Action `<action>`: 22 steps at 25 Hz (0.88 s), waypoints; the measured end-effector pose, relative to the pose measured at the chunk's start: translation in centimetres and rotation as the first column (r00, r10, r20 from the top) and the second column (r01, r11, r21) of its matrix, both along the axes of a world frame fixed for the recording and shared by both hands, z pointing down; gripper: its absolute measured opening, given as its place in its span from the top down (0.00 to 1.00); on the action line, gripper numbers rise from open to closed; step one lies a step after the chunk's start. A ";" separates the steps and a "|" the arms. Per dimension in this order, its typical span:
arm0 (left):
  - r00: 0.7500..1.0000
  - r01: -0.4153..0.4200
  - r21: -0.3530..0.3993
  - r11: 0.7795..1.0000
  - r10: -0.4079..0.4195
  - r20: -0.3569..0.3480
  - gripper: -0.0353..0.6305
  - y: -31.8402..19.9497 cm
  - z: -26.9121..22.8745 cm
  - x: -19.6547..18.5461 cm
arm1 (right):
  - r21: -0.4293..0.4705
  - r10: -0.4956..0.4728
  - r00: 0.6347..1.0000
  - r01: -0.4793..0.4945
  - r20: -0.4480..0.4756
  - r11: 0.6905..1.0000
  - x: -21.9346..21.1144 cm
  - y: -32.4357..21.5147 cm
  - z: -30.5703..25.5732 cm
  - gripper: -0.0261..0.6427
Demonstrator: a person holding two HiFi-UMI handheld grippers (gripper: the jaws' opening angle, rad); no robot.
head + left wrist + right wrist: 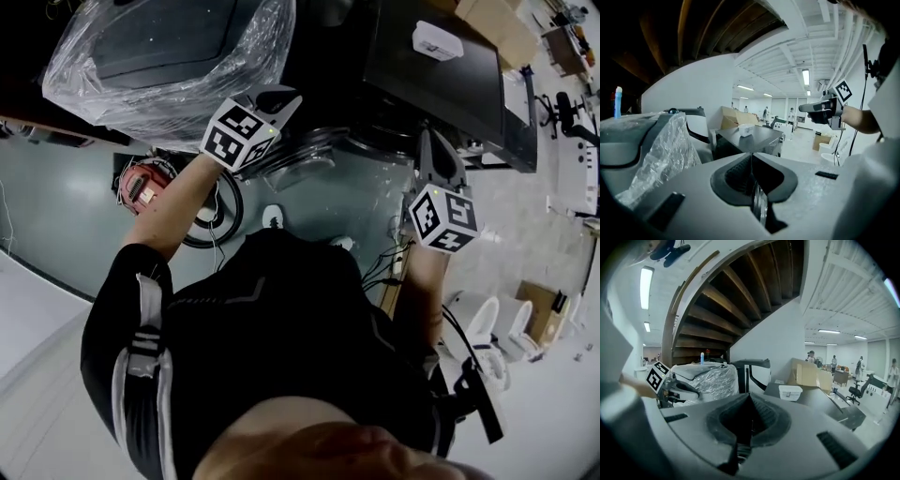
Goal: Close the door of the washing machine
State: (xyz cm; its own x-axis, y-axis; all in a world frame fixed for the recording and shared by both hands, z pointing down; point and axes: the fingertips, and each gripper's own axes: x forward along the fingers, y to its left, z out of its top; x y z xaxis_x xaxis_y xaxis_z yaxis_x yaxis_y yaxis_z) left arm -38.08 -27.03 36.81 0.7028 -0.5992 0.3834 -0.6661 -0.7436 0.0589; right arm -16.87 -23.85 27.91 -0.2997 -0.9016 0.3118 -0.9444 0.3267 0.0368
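both sets of my fingers pressed together, nothing pinched; left gripper (275, 101) and right gripper (431, 150) out ahead of my chest, well apart; door (307, 155) hangs open just beyond, between them; plastic-wrapped washing machine (159, 66) behind the left gripper; dark cabinet (441, 66) beside it

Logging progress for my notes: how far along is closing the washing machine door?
Done: nothing visible; what looks like the round door seems swung out, not closed. In hand: nothing; the left gripper and right gripper are shut, empty and touching nothing. Left: reach the round door and push it closed.
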 end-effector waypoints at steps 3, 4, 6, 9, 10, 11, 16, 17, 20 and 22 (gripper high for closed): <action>0.999 -0.024 -0.042 0.999 0.026 0.037 0.95 -0.3 3.3 -0.1 | -0.033 0.013 1.000 -0.013 -0.018 0.999 -0.1 0.5 1.7 0.95; 0.998 -0.024 -0.054 0.998 0.027 0.055 0.95 -0.4 4.5 -0.1 | -0.048 0.019 1.000 -0.020 -0.020 0.999 0.0 0.7 2.3 0.95; 0.997 -0.009 -0.072 0.997 0.015 0.078 0.95 -0.7 6.6 -0.3 | -0.085 0.034 0.999 -0.034 -0.010 0.996 0.2 1.3 3.7 0.95; 0.994 -0.008 -0.115 0.993 0.020 0.106 0.95 -1.1 10.0 -0.6 | -0.132 0.048 0.999 -0.048 -0.005 0.990 0.0 1.8 5.9 0.95; 0.993 -0.012 -0.136 0.991 0.028 0.113 0.95 -1.2 11.3 -0.6 | -0.147 0.049 0.999 -0.050 -0.011 0.988 -0.1 2.1 6.7 0.95; 0.993 -0.016 -0.157 0.987 0.034 0.113 0.93 -1.1 12.5 -0.6 | -0.162 0.048 0.999 -0.049 -0.014 0.986 -0.2 2.3 7.4 0.95; 0.988 -0.037 -0.228 0.973 0.069 0.135 0.83 -1.2 17.9 -0.4 | -0.229 0.035 0.999 -0.033 0.005 0.973 -0.8 3.2 10.1 0.95; 0.985 -0.041 -0.237 0.971 0.079 0.152 0.83 -1.2 19.0 -0.4 | -0.241 0.035 0.999 -0.033 0.005 0.970 -0.8 3.4 10.7 0.95; 0.971 -0.065 -0.293 0.954 0.128 0.201 0.83 -0.6 22.4 -0.2 | -0.273 0.027 1.000 -0.028 -0.006 0.961 -0.9 4.1 12.4 0.95; 0.957 -0.102 -0.354 0.930 0.189 0.222 0.83 0.2 24.8 0.2 | -0.295 0.024 1.000 -0.023 -0.002 0.955 -0.8 4.6 13.2 0.95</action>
